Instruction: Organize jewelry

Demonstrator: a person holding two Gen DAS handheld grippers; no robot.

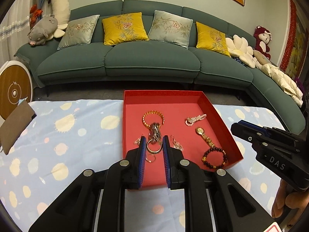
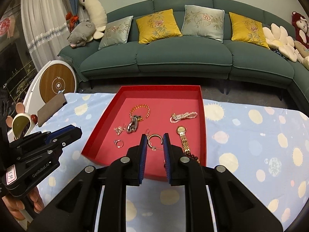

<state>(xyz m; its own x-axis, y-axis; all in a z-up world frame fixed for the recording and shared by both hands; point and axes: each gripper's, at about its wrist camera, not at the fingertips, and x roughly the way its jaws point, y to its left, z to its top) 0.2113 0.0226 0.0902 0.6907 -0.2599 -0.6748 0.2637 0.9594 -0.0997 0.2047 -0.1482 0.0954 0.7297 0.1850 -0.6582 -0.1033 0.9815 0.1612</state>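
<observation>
Behind the table, a teal sofa point(image 1: 146, 58) spans the far wall. On the spotted cloth point(image 2: 251, 135) sits a red tray point(image 2: 200, 104) holding the jewelry: gold watch point(image 2: 182, 135), pearl bracelet point(image 2: 183, 116), orange bead bracelet point(image 1: 153, 116), dark bead bracelet point(image 1: 214, 157). Left gripper point(image 1: 153, 143) and right gripper point(image 2: 155, 140) hover above the tray's near edge, jaws narrowly parted, gripping nothing.

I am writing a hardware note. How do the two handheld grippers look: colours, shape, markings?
Both are black plastic with silver round bolts and blue ribbed pads. The left gripper carries white "GenRobot.AI" lettering and a pink-edged white label; the right gripper shows "DAS" lettering. No cables or sleeves are visible.
</observation>
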